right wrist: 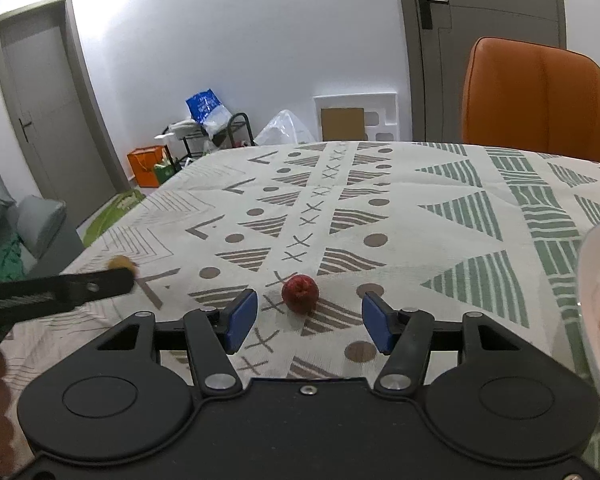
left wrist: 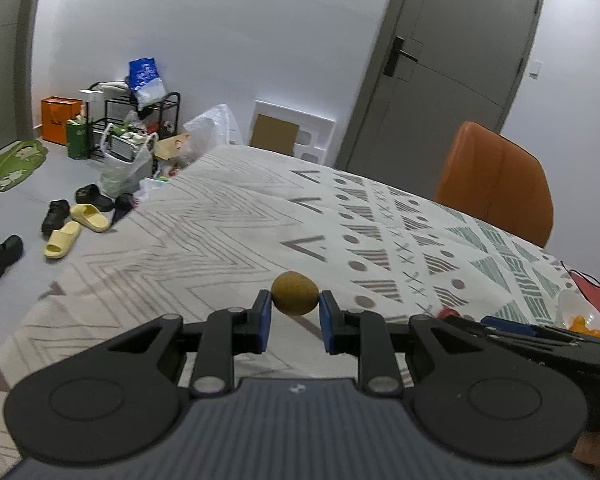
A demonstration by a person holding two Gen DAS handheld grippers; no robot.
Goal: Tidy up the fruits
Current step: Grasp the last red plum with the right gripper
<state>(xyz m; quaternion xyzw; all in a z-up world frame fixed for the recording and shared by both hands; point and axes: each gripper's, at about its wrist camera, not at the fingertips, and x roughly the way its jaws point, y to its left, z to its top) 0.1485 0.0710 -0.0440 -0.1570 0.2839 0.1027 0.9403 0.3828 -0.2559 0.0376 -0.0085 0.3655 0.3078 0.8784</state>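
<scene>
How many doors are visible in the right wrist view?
2: one grey door at the left, shut, and a second door at the top right behind the orange chair. Others may be out of view.

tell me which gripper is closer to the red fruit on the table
Right. The right gripper hangs open just short of the red fruit, which lies ahead of its fingertips. The left gripper is off to that fruit's left, shut on a brown fruit.
</scene>
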